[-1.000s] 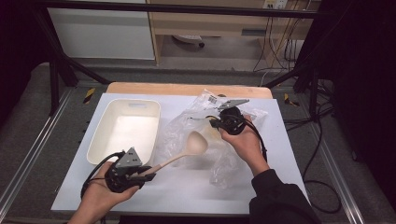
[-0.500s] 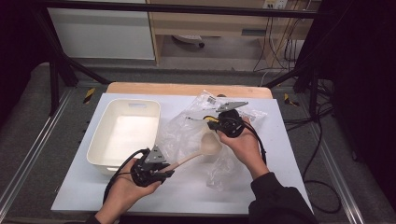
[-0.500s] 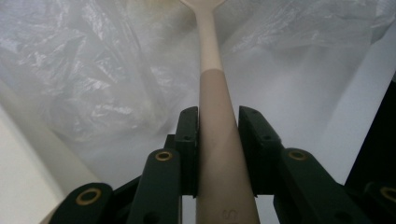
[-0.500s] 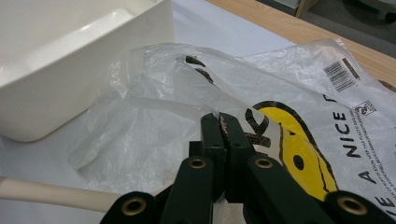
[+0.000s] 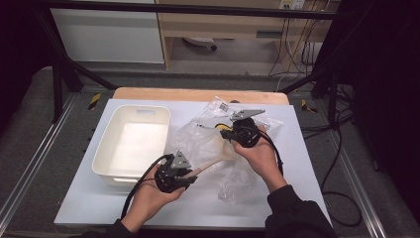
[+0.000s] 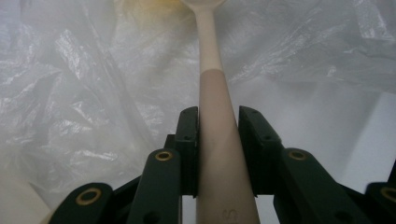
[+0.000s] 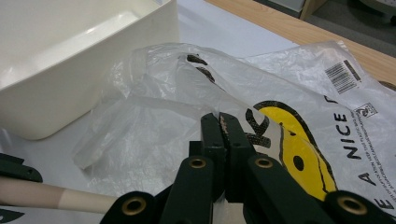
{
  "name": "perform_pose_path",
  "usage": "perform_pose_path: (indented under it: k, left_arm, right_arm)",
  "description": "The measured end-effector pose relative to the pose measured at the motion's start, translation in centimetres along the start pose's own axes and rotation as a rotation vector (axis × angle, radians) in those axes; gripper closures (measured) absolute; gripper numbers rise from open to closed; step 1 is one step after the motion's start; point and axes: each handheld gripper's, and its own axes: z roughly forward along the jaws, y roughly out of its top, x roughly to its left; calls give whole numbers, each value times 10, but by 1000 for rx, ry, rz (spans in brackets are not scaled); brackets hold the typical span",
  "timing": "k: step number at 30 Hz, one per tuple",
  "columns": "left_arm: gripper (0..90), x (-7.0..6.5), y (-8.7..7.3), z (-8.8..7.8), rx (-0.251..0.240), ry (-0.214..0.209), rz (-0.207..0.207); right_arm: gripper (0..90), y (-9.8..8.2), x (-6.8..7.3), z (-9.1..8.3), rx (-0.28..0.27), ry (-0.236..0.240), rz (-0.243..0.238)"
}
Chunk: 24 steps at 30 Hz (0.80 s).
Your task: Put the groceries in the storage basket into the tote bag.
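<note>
My left gripper (image 5: 188,173) is shut on the handle of a cream spoon (image 5: 214,162), near the table's front. In the left gripper view the jaws clamp the spoon handle (image 6: 215,98), and its bowl reaches in under the crinkled clear plastic bag (image 6: 79,98). The plastic bag (image 5: 205,134), printed with a yellow smiley, lies at the table's middle. My right gripper (image 5: 232,133) is shut on the bag's edge and holds it lifted. In the right gripper view the jaws (image 7: 219,120) pinch a fold of the bag (image 7: 149,135), and the spoon handle (image 7: 51,197) crosses the lower left.
A white plastic bin (image 5: 106,148) stands empty at the left of the white tabletop (image 5: 287,198), close beside the bag (image 7: 70,88). A wooden strip (image 5: 198,94) runs along the table's far edge. Dark frame rails flank both sides.
My left hand has carried the spoon to the right and slightly lower, and its bowl has slid in under the plastic of the bag. The right hand has stayed put.
</note>
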Motion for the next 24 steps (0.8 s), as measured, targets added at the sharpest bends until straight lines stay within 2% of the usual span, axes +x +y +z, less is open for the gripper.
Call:
perform_pose_path:
  k: [9, 18, 24]
  left_arm:
    - [699, 0, 6, 7, -4, -4, 0]
    - [699, 4, 6, 11, -7, 0, -12]
    - [699, 5, 6, 16, -15, -6, -5]
  right_arm:
    - [900, 0, 1, -1, -3, 0, -4]
    - [900, -1, 2, -1, -1, 3, 1]
    - [900, -1, 0, -4, -14, 5, 5]
